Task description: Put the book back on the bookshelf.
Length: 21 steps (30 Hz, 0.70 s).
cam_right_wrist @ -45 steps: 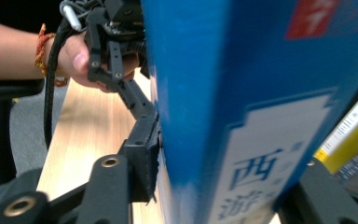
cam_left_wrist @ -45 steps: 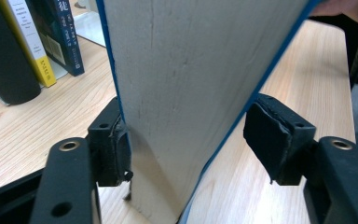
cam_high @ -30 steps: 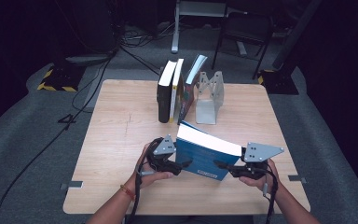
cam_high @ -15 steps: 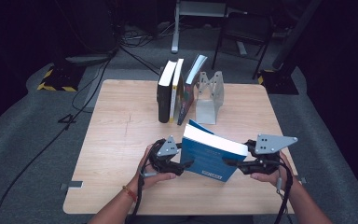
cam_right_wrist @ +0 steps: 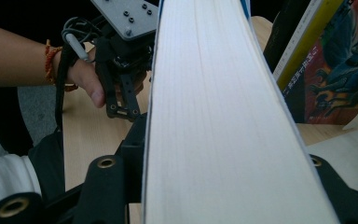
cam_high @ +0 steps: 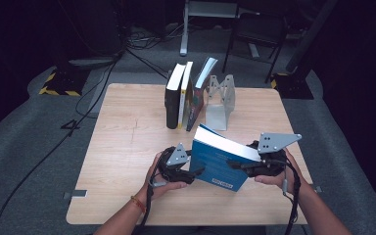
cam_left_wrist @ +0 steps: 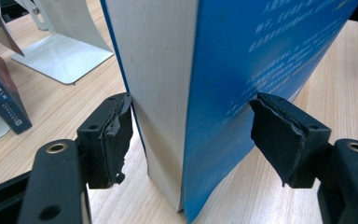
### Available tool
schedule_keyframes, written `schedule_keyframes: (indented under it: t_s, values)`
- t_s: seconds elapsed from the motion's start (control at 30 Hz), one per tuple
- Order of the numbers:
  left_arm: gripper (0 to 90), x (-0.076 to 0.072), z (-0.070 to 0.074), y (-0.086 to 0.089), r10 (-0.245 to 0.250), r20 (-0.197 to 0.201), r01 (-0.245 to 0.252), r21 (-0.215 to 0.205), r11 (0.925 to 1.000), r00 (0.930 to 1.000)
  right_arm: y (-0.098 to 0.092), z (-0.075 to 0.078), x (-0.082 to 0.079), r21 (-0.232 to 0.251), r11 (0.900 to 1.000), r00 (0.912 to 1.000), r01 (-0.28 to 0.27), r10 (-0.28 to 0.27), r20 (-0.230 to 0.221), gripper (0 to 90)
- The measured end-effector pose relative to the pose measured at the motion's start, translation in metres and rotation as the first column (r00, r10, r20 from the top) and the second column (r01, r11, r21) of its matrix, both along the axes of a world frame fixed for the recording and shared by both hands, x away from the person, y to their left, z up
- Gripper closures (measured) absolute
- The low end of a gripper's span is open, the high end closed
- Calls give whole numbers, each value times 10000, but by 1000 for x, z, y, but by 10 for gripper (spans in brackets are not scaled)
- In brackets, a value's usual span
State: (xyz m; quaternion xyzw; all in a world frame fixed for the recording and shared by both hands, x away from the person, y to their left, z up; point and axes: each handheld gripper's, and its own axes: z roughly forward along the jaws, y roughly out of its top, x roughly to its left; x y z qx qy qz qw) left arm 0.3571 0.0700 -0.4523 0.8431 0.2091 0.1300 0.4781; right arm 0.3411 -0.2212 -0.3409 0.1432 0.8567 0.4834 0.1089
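A thick blue book (cam_high: pixel 215 164) stands tilted on its lower edge near the table's front, spine low and page block up. My left gripper (cam_high: pixel 196 171) holds its left end. In the left gripper view the blue book (cam_left_wrist: pixel 242 70) sits between the two pads (cam_left_wrist: pixel 116 135), which press on its covers. My right gripper (cam_high: pixel 235 165) grips the right end. Its jaws have just been closing, with the book's page block (cam_right_wrist: pixel 214 116) between them and the left gripper (cam_right_wrist: pixel 121 93) beyond.
Three books (cam_high: pixel 183 95) stand upright at the back middle of the wooden table (cam_high: pixel 127 137), leaning by a grey metal bookend (cam_high: pixel 220 100). The bookend's base (cam_left_wrist: pixel 60 51) lies just behind the held book. Bare wood lies to the left and right.
The right hand has risen with its end of the blue book, and the book has tipped from lying flatter to standing steeper. The left hand has stayed put.
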Motion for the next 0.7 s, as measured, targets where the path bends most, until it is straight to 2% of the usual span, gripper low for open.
schedule_keyframes:
  t_s: [0.13,0.17,0.23,0.4,0.43,0.53,0.6,0.63,0.7]
  values:
    - [264,-1,-3,5,1,-37,0,297,9996,10000,-3,-4,-1,380,9993,10000,3,-7,95,594]
    - [264,-4,-3,9,114,34,-116,607,9981,9999,-3,-5,-2,453,9989,9998,98,-107,184,597]
    - [259,-7,-4,18,397,79,-403,1193,9920,9992,-4,-5,-3,555,9981,9993,270,-284,241,601]
    - [228,-18,-13,48,658,-136,-618,1969,9785,9977,-9,-4,-1,571,9967,9982,580,-587,99,604]
    - [195,-20,-15,54,678,-248,-617,1953,9788,9974,-12,-4,0,556,9965,9980,617,-623,96,604]
    - [200,-25,-16,70,1025,-563,-898,1943,9768,9931,-18,-2,2,584,9942,9959,898,-900,2,605]
    - [198,-28,-19,79,1300,-671,-1126,2179,9695,9892,-21,1,2,494,9923,9935,1139,-1139,-37,605]
    - [197,-29,-22,84,1486,-722,-1275,2396,9625,9863,-22,2,2,443,9919,9929,1186,-1185,-46,606]
    - [194,-31,-28,91,1810,-943,-1515,2589,9540,9789,-24,6,-1,299,9887,9892,1468,-1467,-33,606]
